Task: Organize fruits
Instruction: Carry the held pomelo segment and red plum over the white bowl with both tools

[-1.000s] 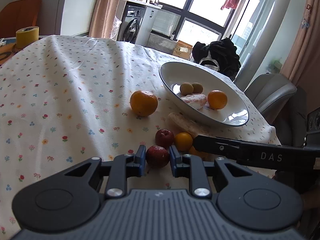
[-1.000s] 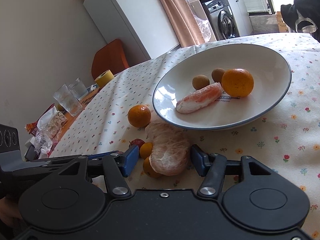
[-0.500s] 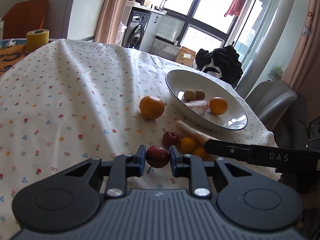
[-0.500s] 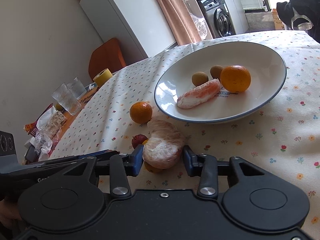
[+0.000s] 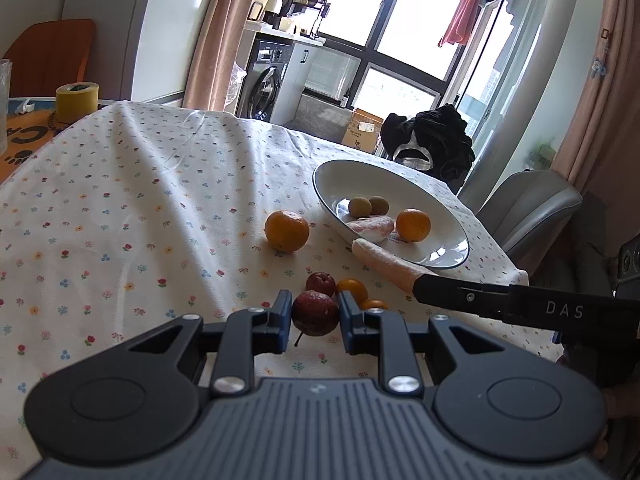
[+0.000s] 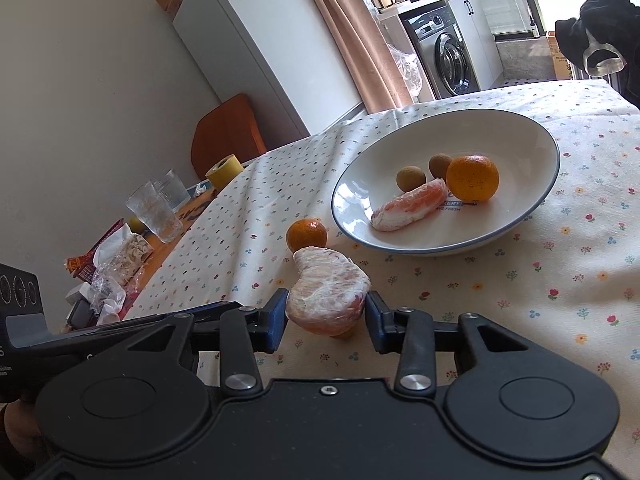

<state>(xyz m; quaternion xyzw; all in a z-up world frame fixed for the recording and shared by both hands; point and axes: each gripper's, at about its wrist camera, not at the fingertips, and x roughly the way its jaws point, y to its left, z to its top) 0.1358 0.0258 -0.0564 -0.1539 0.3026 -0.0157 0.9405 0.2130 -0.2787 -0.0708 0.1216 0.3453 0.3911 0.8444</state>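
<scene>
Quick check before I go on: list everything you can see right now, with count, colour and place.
Plate: 1, white with dark rim, on the tablecloth.
Longans: 2, tan, in the plate.
Orange: 1, orange, in the plate.
Pomelo segment: 1, pink, in the plate.
Loose orange: 1, orange, on the cloth left of the plate.
Small red fruit: 1, on the cloth.
Small orange fruits: 2, beside it.
Tape roll: 1, yellow, far table edge.
Glasses: 2, clear, near the tape.
Left claw: shut on a red fruit.
Right claw: shut on a pink pomelo piece.
</scene>
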